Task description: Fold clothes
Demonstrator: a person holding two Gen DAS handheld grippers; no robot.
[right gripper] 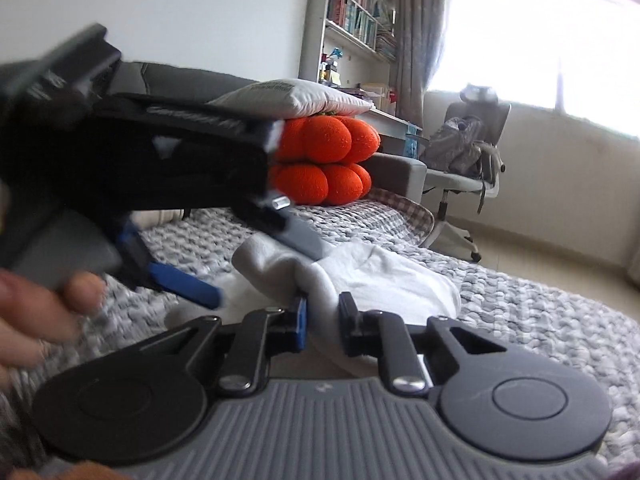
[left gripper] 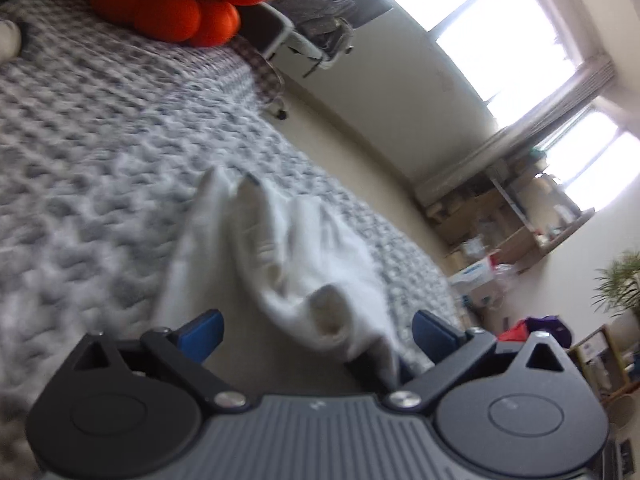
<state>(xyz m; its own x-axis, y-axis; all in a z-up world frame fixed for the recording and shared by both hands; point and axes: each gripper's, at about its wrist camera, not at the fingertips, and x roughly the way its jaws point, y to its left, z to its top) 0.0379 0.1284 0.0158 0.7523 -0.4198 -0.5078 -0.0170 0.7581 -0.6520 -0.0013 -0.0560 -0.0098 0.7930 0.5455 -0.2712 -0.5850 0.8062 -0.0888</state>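
Both tongs appear at lower centre of their frames. We see the left gripper spread wide, its blue pads apart with nothing between them, above the white garment, which lies crumpled at centre frame on the grey knitted blanket. We see the right gripper closed narrowly on a fold of the same garment. At left of the right wrist view, a hand holds the left tool. Orange cushions sit at centre, an office chair further right.
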